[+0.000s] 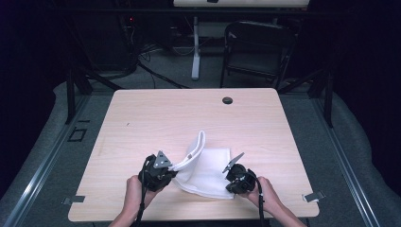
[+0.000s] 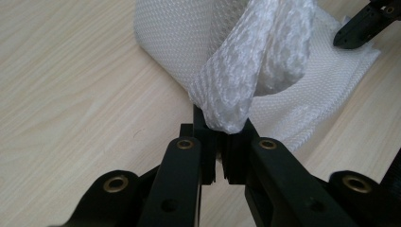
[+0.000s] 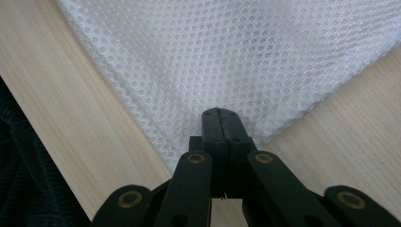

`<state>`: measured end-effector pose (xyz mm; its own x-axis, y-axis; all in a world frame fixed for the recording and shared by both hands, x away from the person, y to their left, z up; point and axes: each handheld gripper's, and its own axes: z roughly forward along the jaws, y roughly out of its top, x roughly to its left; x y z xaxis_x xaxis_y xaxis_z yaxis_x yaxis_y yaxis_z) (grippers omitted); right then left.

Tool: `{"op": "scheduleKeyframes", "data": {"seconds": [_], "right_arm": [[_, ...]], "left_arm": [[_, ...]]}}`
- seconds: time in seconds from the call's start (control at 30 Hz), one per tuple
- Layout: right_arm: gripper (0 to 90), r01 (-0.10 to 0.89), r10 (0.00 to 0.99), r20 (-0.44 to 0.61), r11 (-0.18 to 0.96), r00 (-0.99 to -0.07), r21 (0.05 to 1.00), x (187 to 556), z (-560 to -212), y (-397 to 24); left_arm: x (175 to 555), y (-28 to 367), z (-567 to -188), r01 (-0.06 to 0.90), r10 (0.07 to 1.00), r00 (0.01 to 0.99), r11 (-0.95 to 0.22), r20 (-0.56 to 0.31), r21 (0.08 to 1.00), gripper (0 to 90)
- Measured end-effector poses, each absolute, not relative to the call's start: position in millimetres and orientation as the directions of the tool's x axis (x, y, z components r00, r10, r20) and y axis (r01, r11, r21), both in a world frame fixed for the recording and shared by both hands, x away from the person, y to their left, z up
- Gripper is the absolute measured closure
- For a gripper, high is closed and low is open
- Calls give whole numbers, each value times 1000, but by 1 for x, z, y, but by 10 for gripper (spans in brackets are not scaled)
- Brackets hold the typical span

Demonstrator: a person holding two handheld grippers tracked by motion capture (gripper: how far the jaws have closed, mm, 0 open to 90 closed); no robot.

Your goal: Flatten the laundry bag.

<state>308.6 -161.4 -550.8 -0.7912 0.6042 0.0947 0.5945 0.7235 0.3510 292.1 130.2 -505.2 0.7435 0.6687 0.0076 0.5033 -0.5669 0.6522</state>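
A white mesh cloth [image 1: 206, 171] lies folded on the wooden table [image 1: 156, 118], near its front edge. My left gripper [image 1: 171, 170] is shut on the cloth's thick hem band [image 1: 194, 152], which rises from the jaws in a long loop. In the left gripper view the bunched band [image 2: 250, 66] stands up from the closed jaws of my left gripper [image 2: 222, 126]. My right gripper [image 1: 229, 185] sits at the cloth's near right corner, shut on it. In the right gripper view the mesh cloth [image 3: 227, 61] spreads away from the pinched corner in my right gripper [image 3: 220, 113].
A small black round disc [image 1: 227, 100] sits at the table's far edge. A dark folding chair [image 1: 257, 47] and a white stand leg [image 1: 195, 45] are on the floor beyond the table. Grey metal clips [image 1: 314, 196] mark the near corners.
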Motion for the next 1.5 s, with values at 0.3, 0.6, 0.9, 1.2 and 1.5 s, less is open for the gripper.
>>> {"op": "scheduleKeyframes", "data": {"seconds": [0.3,0.6,0.9,1.2,1.5], "right_arm": [[900,594,603,99,724,-792,349,309,-551,-163],[900,597,605,97,723,-790,347,309,-551,-163],[900,601,608,95,726,-788,334,310,-550,-167],[900,611,621,90,717,-779,336,312,-550,-173],[900,629,635,100,707,-766,324,313,-549,-180]], "left_arm": [[290,140,-509,547,686,727,-555,-28,627,863],[290,144,-513,581,704,708,-533,-58,615,842],[289,155,-514,613,720,689,-515,-87,599,772],[291,157,-521,626,698,707,-546,-111,557,831],[293,154,-529,651,668,725,-583,-169,486,823]]}}
